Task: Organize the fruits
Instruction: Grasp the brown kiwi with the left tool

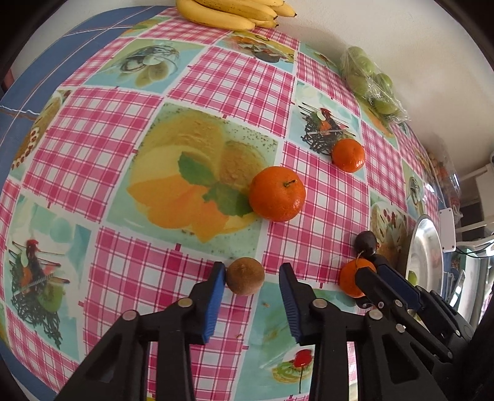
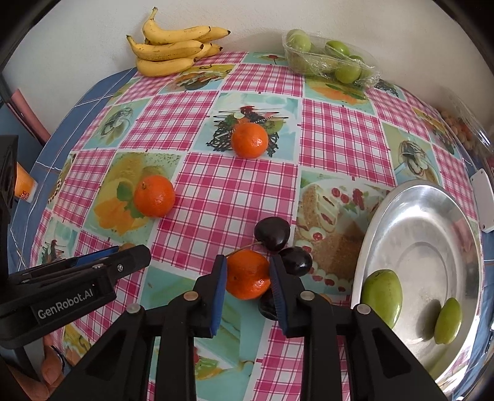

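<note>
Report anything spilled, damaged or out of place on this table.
Nothing spilled or damaged. Loose fruit lies scattered on the tablecloth: mandarins, dark plums, while the metal plate holds only two green fruits.

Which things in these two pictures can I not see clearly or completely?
- Bananas: left wrist view, cut off by the top edge.
- Third dark fruit: right wrist view, mostly hidden behind the right gripper, shut on a mandarin.
- Brown fruit: right wrist view, nearly all hidden by the left gripper.
- Clear box at the far right: contents too blurred to name.
- Metal plate: left wrist view, squeezed at the edge.
</note>
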A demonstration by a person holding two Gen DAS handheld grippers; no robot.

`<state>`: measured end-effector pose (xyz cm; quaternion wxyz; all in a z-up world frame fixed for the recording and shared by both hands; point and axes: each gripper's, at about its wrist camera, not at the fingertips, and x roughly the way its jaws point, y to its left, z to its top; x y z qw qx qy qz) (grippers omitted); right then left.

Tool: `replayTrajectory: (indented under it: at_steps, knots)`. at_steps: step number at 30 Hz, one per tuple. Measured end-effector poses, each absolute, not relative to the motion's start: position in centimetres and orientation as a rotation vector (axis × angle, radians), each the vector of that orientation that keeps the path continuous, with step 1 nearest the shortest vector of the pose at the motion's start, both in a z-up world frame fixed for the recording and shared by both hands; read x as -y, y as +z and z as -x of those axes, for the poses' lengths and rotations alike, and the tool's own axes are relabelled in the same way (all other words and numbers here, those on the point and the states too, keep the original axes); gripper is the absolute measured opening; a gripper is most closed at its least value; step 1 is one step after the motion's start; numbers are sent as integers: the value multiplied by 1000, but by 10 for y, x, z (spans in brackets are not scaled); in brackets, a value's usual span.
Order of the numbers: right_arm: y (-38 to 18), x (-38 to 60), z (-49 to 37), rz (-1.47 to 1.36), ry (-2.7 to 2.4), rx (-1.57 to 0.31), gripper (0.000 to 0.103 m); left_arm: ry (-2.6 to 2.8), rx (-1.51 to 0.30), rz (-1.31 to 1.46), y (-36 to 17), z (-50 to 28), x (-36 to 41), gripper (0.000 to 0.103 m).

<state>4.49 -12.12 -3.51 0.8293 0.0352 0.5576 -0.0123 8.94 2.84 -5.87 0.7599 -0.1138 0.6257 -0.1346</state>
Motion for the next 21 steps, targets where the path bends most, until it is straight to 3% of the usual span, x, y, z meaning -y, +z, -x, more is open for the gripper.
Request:
replayTrajectory:
  at_steps: [3, 13, 21]
  knots:
    - [-35, 120, -45, -72, -27, -1188, 31, -296, -1368, 264, -60, -91, -26, 27]
    - [-34, 116, -43, -52, -12, -1192, 32, -289, -1370, 268, -59, -90, -29, 27]
    - [-45, 103, -43, 86, -31, -1211, 38, -281, -1373, 273, -59, -90, -31, 27]
